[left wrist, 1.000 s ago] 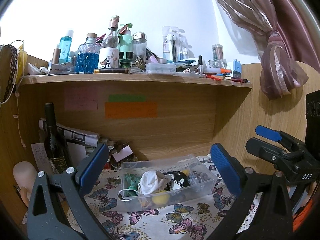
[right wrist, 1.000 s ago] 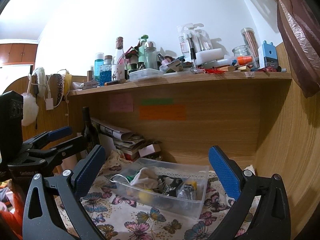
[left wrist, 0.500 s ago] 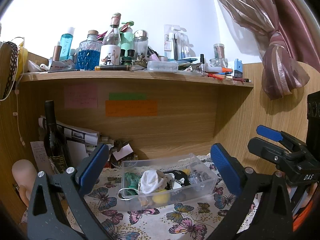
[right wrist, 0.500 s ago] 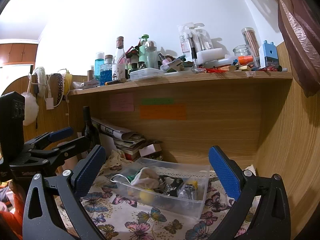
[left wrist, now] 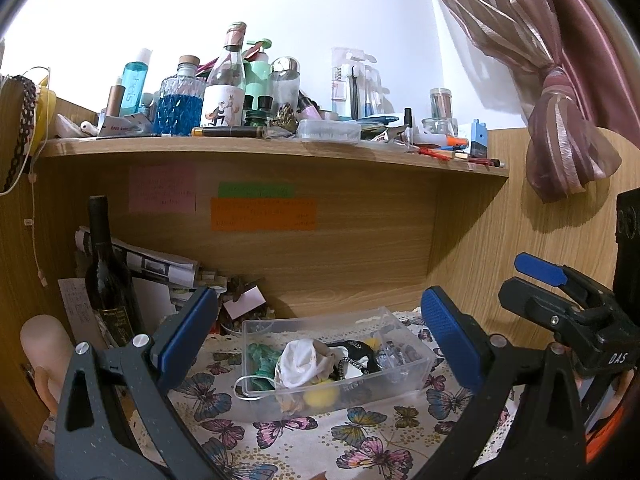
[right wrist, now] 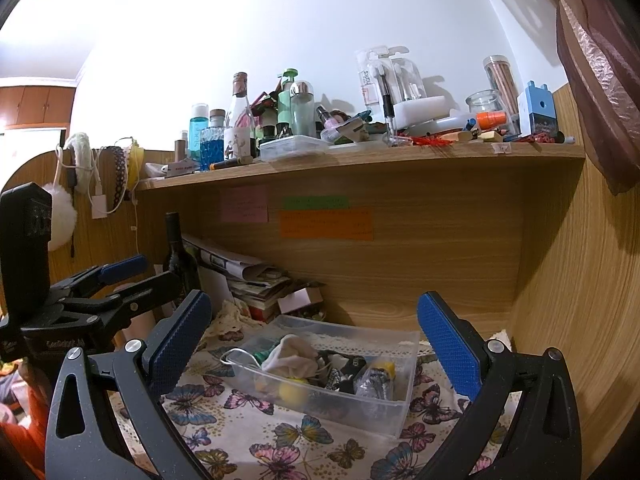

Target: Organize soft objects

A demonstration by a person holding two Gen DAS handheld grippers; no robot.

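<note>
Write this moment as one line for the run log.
left gripper: open, empty | right gripper: open, empty | clear box: on butterfly cloth, holds white cloth, yellow ball

Wooden alcove ahead of the jaws: cluttered shelf (left wrist: 280, 150) above, white wall (right wrist: 280, 20), pink curtain (left wrist: 560, 100) rightward, butterfly-cloth worktop (left wrist: 340, 440) below.

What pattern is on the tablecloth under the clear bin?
Colourful butterflies on a pale tablecloth, clearest in the left wrist view.
</note>
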